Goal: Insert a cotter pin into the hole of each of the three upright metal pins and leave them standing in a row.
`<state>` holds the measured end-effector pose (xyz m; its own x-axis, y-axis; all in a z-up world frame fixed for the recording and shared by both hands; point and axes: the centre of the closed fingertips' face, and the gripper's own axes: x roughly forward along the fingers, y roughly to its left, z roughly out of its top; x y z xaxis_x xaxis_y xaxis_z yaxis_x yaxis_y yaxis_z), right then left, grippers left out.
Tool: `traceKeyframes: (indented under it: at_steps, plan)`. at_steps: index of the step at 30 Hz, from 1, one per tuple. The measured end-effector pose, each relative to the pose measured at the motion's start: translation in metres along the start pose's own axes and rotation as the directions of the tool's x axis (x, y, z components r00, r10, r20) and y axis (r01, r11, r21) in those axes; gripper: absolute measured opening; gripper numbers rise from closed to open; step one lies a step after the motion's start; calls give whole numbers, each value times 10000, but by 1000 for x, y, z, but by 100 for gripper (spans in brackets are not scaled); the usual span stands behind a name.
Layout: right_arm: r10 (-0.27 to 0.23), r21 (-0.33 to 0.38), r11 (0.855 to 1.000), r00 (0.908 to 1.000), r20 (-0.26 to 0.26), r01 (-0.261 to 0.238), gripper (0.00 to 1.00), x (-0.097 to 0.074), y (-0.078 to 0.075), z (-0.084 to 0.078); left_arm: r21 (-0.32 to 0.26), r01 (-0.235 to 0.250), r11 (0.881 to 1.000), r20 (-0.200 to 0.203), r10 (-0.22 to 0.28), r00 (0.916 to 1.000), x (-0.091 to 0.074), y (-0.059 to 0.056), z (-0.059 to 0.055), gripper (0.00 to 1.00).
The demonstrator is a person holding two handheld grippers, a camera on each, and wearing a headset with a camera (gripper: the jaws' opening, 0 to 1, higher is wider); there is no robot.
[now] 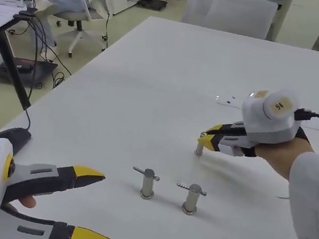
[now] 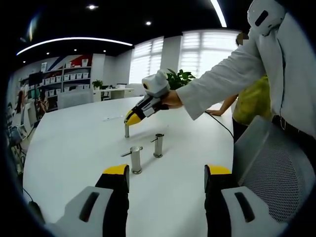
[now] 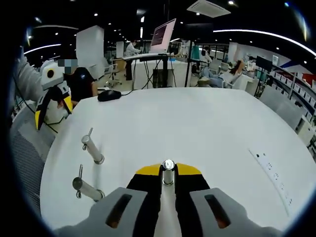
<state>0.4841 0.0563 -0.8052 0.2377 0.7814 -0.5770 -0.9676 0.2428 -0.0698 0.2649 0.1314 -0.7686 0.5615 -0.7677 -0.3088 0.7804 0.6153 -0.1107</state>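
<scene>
Two upright metal pins, one point(image 1: 148, 184) and the other point(image 1: 191, 198), stand side by side on the white table point(image 1: 152, 84), each with a cotter pin through its top. A third metal pin point(image 1: 198, 150) stands further back, and my right gripper point(image 1: 206, 139) is shut on its upper part. The right gripper view has this pin point(image 3: 168, 165) clamped between the yellow-tipped jaws, with the other two pins point(image 3: 93, 149) point(image 3: 86, 187) to the left. My left gripper point(image 1: 96, 207) hovers open at the near left edge, holding nothing. In the left gripper view its fingertips frame the pins point(image 2: 136, 159) point(image 2: 158, 145).
A black mouse point(image 1: 9, 136) lies at the table's left edge. Small white items point(image 1: 230, 100) lie beyond the right gripper. A grey chair point(image 1: 228, 10) stands at the far end, and a desk with cables point(image 1: 20, 30) is to the left.
</scene>
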Motion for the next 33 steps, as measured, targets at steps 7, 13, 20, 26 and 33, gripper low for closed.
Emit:
traceKeyframes:
  at_steps: [7,13,20,26,33]
  plan:
    - [-306,259,9992,9995,-33,307,9,-35,6,-7,145,152,9998,109,-154,9998,5,-7,6,61]
    - [-698,360,9968,9971,-316,709,9,-66,14,-19,322,341,9989,208,-348,9992,13,-17,12,61]
    - [-1051,525,9928,9932,-492,1077,9,-90,30,-30,451,460,9979,284,-473,9985,15,-22,17,61]
    - [-1132,957,9883,9917,-604,1186,9,-99,44,-42,530,520,9972,303,-537,9981,15,-26,18,61]
    - [-1408,1450,9781,9878,-672,1493,9,-107,65,-54,554,482,9973,318,-500,9982,12,-29,17,60]
